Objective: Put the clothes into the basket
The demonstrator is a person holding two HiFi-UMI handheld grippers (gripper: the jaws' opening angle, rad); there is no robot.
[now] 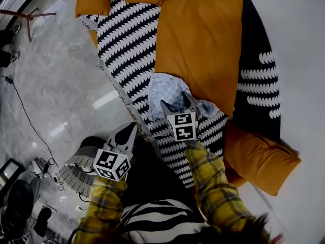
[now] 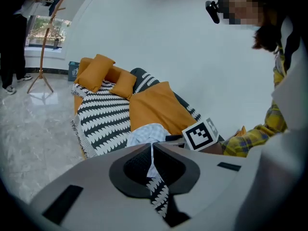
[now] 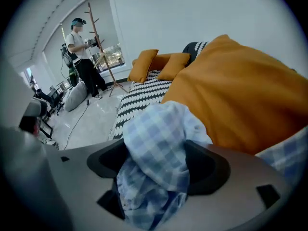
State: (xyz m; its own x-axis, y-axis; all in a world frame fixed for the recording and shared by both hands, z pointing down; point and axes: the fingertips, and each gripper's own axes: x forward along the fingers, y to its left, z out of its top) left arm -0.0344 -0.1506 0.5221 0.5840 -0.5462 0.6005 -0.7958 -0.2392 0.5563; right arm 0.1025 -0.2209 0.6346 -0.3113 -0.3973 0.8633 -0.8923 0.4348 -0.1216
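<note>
A light blue checked garment (image 1: pixel 170 88) lies crumpled on the black-and-white sofa throw (image 1: pixel 129 39), against a big orange cushion (image 1: pixel 203 39). My right gripper (image 1: pixel 176 99) points down onto it with the jaws spread wide. In the right gripper view the checked garment (image 3: pixel 161 143) fills the gap of the right gripper (image 3: pixel 156 162), bulging up between the jaws. My left gripper (image 1: pixel 129 128) hangs over the sofa's edge to the left, and in its own view the left gripper (image 2: pixel 152 146) is shut and holds nothing. A woven basket (image 1: pixel 76 174) stands on the floor at lower left.
More orange cushions (image 1: pixel 261 159) lie along the sofa. The grey marble floor (image 1: pixel 56 90) runs to the left, with a cable across it. A person (image 3: pixel 84 52) stands by a wooden coat rack (image 3: pixel 98 47) near the window. Dark equipment (image 1: pixel 20 202) sits at the bottom left.
</note>
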